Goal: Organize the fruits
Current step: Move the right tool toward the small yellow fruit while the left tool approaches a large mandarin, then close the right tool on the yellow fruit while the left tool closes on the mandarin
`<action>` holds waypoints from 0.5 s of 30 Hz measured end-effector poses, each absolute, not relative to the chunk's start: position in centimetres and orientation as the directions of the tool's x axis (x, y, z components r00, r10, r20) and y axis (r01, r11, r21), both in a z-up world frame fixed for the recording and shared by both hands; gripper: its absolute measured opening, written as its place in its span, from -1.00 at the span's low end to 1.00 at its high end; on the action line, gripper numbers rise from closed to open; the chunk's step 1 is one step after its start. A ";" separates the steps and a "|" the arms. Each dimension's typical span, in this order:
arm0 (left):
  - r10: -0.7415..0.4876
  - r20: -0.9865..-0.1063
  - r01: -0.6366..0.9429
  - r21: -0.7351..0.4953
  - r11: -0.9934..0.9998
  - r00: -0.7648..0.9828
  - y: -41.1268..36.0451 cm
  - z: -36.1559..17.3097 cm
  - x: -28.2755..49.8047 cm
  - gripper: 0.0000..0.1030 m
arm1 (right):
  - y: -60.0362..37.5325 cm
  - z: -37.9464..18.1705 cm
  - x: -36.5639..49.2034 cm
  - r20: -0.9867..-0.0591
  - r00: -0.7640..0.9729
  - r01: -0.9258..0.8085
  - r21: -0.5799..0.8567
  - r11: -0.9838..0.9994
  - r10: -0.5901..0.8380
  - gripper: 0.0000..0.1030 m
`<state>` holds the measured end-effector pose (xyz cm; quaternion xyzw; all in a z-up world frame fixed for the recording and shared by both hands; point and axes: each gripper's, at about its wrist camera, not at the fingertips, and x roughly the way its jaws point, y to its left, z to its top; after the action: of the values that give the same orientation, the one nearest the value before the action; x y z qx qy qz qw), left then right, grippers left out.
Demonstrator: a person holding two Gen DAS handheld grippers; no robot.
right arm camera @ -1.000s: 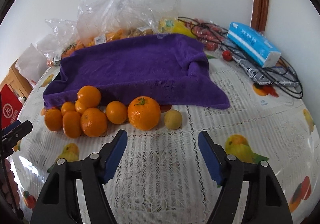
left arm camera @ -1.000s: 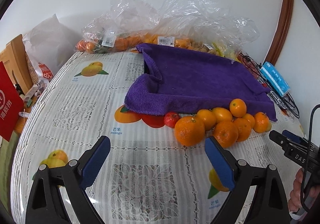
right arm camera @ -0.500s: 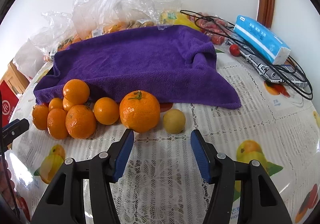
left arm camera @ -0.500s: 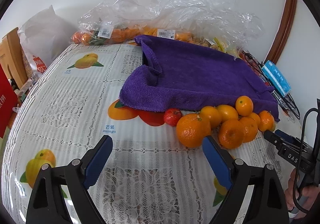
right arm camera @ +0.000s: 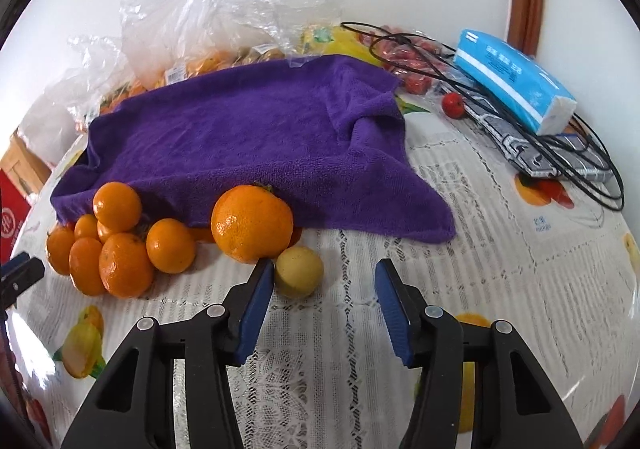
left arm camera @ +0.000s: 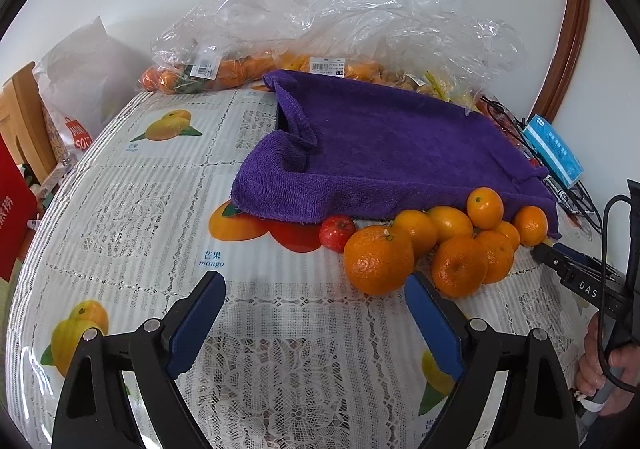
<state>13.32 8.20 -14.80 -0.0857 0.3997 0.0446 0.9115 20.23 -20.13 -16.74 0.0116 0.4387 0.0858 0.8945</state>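
Observation:
A pile of small oranges (right arm camera: 120, 245) lies along the front edge of a purple towel (right arm camera: 260, 137). A big orange (right arm camera: 252, 223) and a small yellow fruit (right arm camera: 299, 276) sit to its right. My right gripper (right arm camera: 324, 273) is low over the cloth with its jaws closing. The yellow fruit sits just inside the left pad, and the right pad is still clear of it. My left gripper (left arm camera: 314, 283) stands open over bare tablecloth, its right pad just below the big orange (left arm camera: 378, 261). A small red fruit (left arm camera: 337, 232) lies beside that orange.
Clear plastic bags of oranges (left arm camera: 248, 69) line the wall behind the towel. A blue tissue pack (right arm camera: 516, 85), black cables (right arm camera: 560, 153) and a small red fruit (right arm camera: 453, 103) lie at the right. A red box (left arm camera: 12, 209) stands off the table's left edge.
The right gripper has moved forward and down to the yellow fruit, and its jaws have narrowed. The left gripper has barely moved and stays wide.

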 end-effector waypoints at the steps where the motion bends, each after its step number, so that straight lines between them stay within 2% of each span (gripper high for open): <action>1: 0.011 -0.737 -0.151 -0.123 0.981 0.676 8.2 -14.8 13.3 0.75 | -20.1 -16.8 20.2 -0.783 0.598 -0.152 0.099 0.984 0.171 -0.08; 3: 0.002 -0.740 -0.148 -0.133 0.980 0.673 8.2 -14.9 13.3 0.75 | -19.9 -16.8 20.2 -0.781 0.593 -0.179 0.110 0.978 0.197 -0.22; 7: -0.002 -0.746 -0.146 -0.133 0.980 0.666 8.4 -15.0 13.0 0.71 | -19.7 -16.8 20.4 -0.780 0.584 -0.222 0.114 0.968 0.226 -0.33; 9: 0.002 -0.746 -0.150 -0.131 0.980 0.666 8.5 -14.9 12.8 0.71 | -19.6 -16.8 20.3 -0.777 0.579 -0.238 0.128 0.963 0.246 -0.50; 12: 0.003 -0.742 -0.153 -0.134 0.979 0.670 8.7 -14.8 12.4 0.68 | -19.5 -16.7 19.9 -0.774 0.583 -0.244 0.122 0.962 0.246 -0.51; 15: -0.006 -0.737 -0.142 -0.138 0.980 0.676 8.5 -14.7 12.4 0.55 | -19.6 -16.6 19.3 -0.775 0.576 -0.238 0.145 0.960 0.260 -0.51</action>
<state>12.38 8.54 -14.71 -0.0922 0.4009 0.0375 0.9107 19.35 -19.60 -16.58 0.0124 0.4385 0.1401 0.8877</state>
